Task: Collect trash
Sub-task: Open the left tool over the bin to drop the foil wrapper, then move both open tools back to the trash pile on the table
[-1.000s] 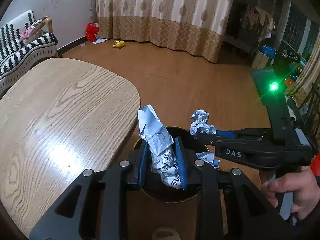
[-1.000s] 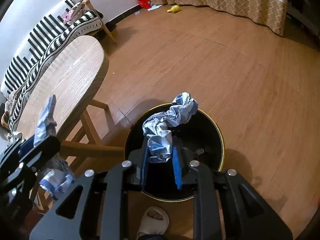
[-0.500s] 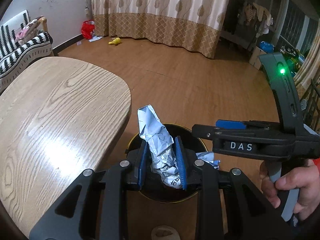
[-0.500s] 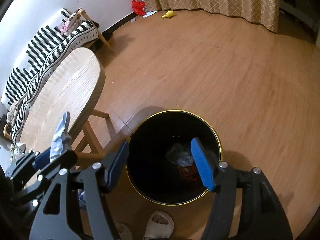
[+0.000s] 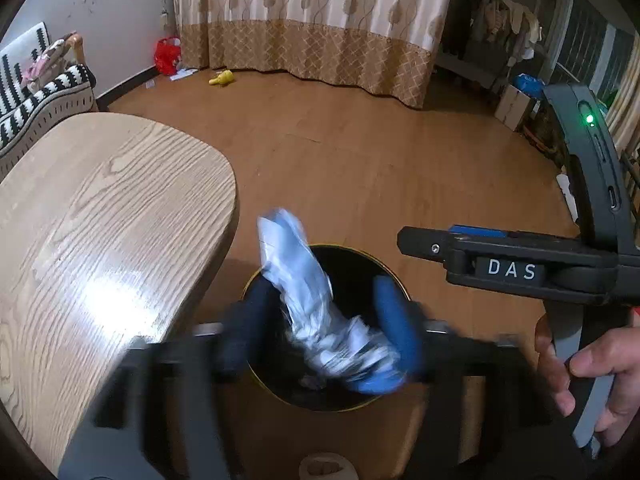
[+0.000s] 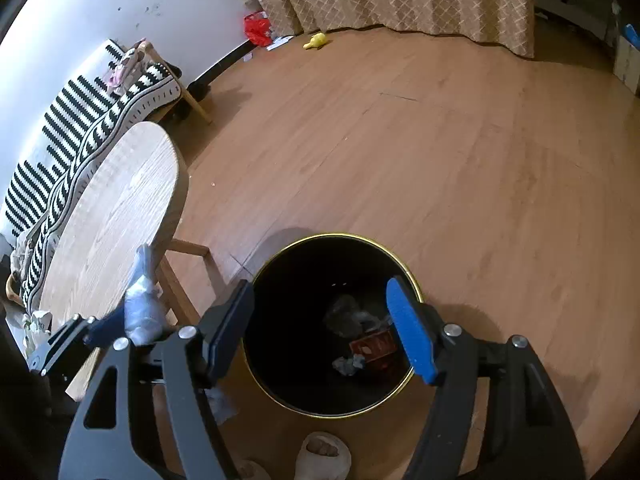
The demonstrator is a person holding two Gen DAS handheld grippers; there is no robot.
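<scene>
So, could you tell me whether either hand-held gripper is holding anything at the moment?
Neither. The right hand-held gripper is open and empty over the bin. The left one has just been opening; the crumpled paper sits loose between its jaws.

You're in a home living room: patterned curtain (image 5: 320, 32) across the top, wood floor (image 6: 440, 152), striped sofa (image 6: 80, 128) at left, wooden table (image 5: 100, 220), yellow toy (image 5: 221, 78) upper left.

Bin (image 6: 404, 272) on floor (image 6: 460, 152) directly under right gripper (image 6: 320, 328), trash (image 6: 362, 344) inside; table (image 6: 108, 220) left of it; crumpled paper (image 5: 308, 296) between left gripper (image 5: 328, 324) fingers, above bin mouth; slipper (image 6: 324, 454) nearer than bin
</scene>
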